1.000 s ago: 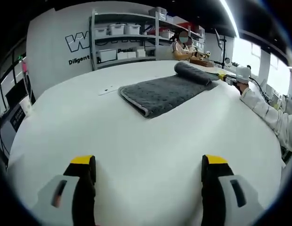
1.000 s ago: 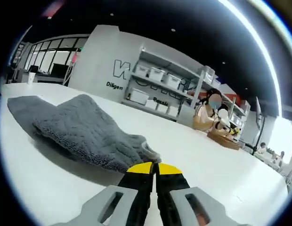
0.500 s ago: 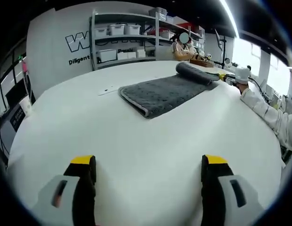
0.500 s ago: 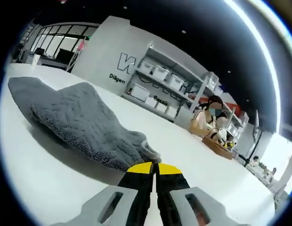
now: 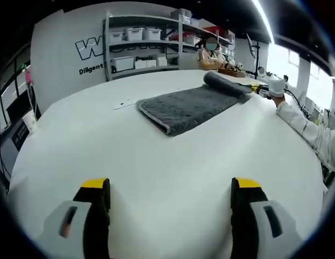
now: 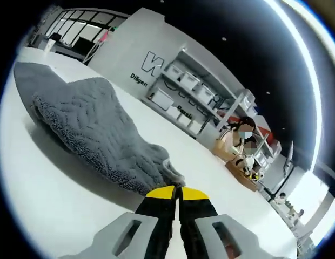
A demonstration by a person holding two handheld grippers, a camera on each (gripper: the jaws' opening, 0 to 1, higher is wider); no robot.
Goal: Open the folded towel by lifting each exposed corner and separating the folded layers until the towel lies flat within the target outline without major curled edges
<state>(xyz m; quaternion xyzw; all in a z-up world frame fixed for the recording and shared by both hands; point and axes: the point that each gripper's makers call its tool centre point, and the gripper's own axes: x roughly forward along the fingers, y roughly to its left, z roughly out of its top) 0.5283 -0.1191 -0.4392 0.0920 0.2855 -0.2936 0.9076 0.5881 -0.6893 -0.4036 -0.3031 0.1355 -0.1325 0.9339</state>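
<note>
A grey folded towel lies on the white table, its far right end rolled up over itself. My left gripper hangs open low over the near part of the table, well short of the towel, with nothing between its jaws. In the right gripper view my right gripper is shut on a corner of the towel, which is pulled up off the table into a raised fold. From the left gripper view the right gripper shows at the towel's far right end, held by a gloved hand.
A white sleeve reaches in along the table's right edge. Shelves with white bins stand behind the table, and a seated person works at a far bench with a basket.
The right gripper view has tilted and rolled, with the towel corner still clamped and lifted. In the left gripper view the rolled end has shifted slightly right; my left gripper stays still.
</note>
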